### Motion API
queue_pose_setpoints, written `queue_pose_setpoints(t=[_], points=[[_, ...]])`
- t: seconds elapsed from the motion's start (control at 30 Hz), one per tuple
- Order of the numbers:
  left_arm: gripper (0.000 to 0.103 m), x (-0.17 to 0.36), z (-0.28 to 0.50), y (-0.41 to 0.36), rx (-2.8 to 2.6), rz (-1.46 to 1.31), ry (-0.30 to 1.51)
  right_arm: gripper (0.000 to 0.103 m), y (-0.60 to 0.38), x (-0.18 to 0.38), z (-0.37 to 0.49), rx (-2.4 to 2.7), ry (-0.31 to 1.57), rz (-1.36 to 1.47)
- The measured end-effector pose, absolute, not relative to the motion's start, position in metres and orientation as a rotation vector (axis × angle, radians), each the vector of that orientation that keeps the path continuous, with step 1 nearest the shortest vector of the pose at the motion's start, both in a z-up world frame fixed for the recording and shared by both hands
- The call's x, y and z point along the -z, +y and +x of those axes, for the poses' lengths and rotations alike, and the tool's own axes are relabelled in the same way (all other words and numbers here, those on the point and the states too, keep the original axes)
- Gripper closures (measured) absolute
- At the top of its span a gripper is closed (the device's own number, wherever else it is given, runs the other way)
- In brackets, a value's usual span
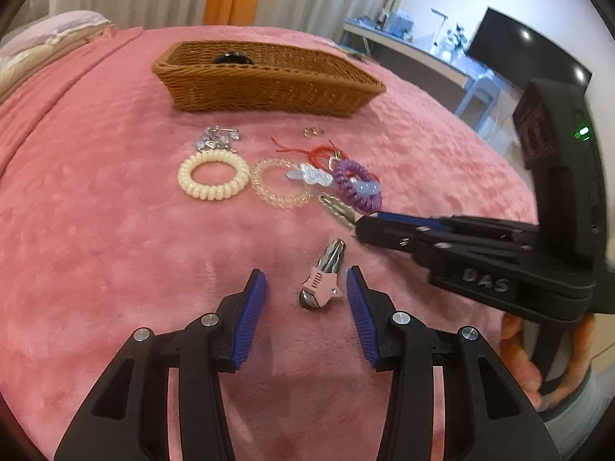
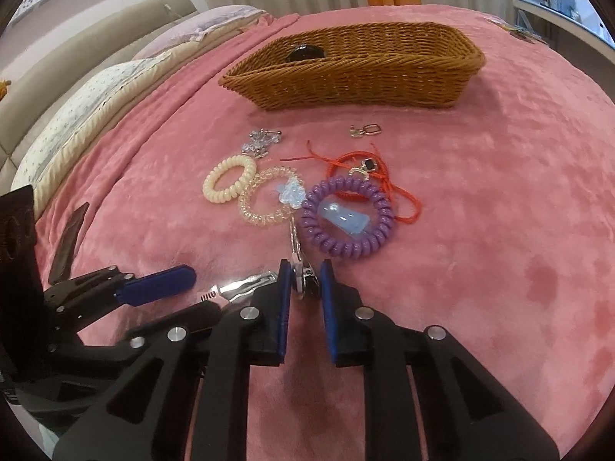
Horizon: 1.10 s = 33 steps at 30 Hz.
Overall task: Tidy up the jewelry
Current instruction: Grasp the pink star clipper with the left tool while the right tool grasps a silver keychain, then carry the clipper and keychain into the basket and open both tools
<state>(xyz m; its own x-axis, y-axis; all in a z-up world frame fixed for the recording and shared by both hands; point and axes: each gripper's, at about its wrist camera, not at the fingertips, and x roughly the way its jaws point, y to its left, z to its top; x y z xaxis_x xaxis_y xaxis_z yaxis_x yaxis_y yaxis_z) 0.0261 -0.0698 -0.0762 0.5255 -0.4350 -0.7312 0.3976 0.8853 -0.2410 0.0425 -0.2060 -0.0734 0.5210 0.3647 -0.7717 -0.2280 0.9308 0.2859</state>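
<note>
Left tool (image 1: 306,295) angled down, fingers apart, right tool (image 2: 305,282) angled down, clamped

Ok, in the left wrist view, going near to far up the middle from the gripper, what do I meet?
Left gripper → pink hair clip between its open fingers → clear spiral hair tie → wicker basket, with a dark item inside.

pink blanket (image 1: 115,230), brown woven basket (image 1: 269,88)

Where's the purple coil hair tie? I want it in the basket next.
In the right wrist view the purple coil hair tie lies on the pink blanket, just beyond the right gripper, ringing a blue clip beside the red cord.
</note>
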Motion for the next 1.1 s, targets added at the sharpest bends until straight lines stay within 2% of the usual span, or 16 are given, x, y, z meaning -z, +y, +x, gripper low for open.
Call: queue_pose_setpoints(t=[0.13,0.2,0.3,1.03,1.1], points=[[0.063,0.076,0.028,-0.079,0.499,-0.008,0.901,0.090,-0.222,0.072,0.033,-0.323,0.957,0.160],[0.073,0.077,0.026,-0.082,0.506,0.004,0.906,0.090,-0.228,0.073,0.028,-0.322,0.960,0.176],[0.081,0.078,0.024,-0.087,0.512,0.018,0.912,0.090,-0.234,0.073,0.020,-0.314,0.958,0.183],[0.082,0.078,0.008,-0.057,0.395,-0.143,0.835,0.088,-0.224,0.078,0.014,-0.302,0.933,0.149],[0.082,0.078,0.008,-0.057,0.394,-0.146,0.831,0.091,-0.219,0.077,0.012,-0.293,0.925,0.110]])
